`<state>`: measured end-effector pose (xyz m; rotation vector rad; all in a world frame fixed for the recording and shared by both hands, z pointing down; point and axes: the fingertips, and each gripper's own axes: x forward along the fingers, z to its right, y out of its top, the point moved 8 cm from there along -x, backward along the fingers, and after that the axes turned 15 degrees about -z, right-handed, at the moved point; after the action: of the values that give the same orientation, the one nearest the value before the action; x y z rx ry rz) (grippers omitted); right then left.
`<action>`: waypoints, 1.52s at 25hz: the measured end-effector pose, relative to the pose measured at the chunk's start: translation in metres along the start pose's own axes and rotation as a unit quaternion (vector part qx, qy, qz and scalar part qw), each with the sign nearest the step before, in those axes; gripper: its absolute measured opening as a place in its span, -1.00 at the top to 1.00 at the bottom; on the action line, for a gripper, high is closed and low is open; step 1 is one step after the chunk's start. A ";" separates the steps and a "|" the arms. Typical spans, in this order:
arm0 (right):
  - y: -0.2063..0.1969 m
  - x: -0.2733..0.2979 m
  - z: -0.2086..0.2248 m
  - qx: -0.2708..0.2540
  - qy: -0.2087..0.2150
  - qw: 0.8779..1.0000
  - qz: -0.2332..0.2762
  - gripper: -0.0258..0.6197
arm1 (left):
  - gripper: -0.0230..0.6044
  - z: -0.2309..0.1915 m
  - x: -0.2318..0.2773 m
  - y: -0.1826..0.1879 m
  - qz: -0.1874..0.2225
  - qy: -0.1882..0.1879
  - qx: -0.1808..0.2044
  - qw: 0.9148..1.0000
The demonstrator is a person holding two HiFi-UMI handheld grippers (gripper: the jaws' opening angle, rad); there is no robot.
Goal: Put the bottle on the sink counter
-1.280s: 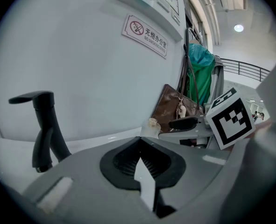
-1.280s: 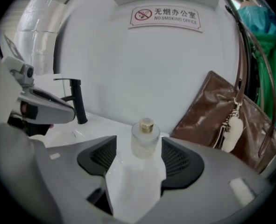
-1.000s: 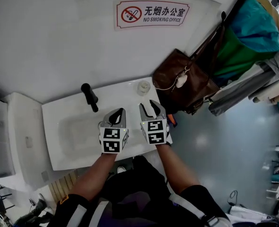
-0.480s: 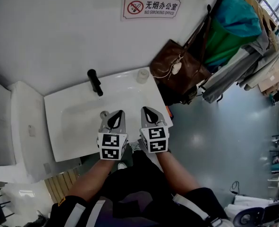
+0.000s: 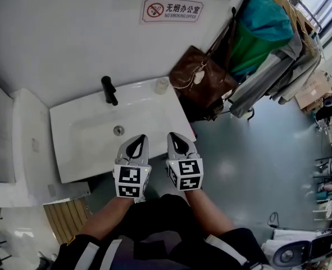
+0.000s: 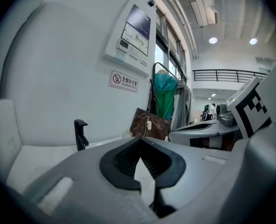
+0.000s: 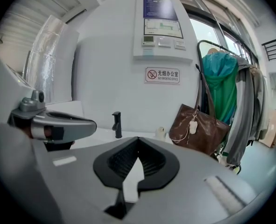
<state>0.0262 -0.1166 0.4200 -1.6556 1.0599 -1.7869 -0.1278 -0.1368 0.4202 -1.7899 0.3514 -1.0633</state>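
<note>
A small pale bottle (image 5: 162, 85) stands on the back right corner of the white sink counter (image 5: 154, 114), beside the black faucet (image 5: 108, 89). It also shows far off as the bottle (image 6: 127, 134) in the left gripper view and the bottle (image 7: 161, 133) in the right gripper view. My left gripper (image 5: 136, 144) and right gripper (image 5: 176, 139) hang side by side in front of the counter's near edge, well short of the bottle. Both are shut with nothing between their jaws.
A brown handbag (image 5: 202, 80) hangs to the right of the sink from a rack with teal and green clothes (image 5: 261, 35). A no-smoking sign (image 5: 172, 9) is on the wall above. The basin's drain (image 5: 118, 130) lies ahead of my left gripper. A radiator (image 5: 64, 221) stands below left.
Both grippers have drawn back from over the basin to in front of the counter's near edge. The right gripper's jaws have closed. The bottle stays on the counter.
</note>
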 end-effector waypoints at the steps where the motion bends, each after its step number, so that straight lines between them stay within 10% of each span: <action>1: -0.003 -0.005 -0.001 0.001 0.000 1.000 0.002 0.92 | 0.94 0.004 -0.004 -0.003 -0.001 -0.002 -0.002 1.000; 38: -0.213 -0.330 0.067 -0.013 0.040 0.998 0.041 0.92 | 0.93 0.356 -0.172 -0.112 0.008 -0.010 0.025 1.000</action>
<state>0.1746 0.2512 0.3882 -1.5436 1.1733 -1.8055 0.0305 0.2408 0.3825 -1.7482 0.3240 -1.0333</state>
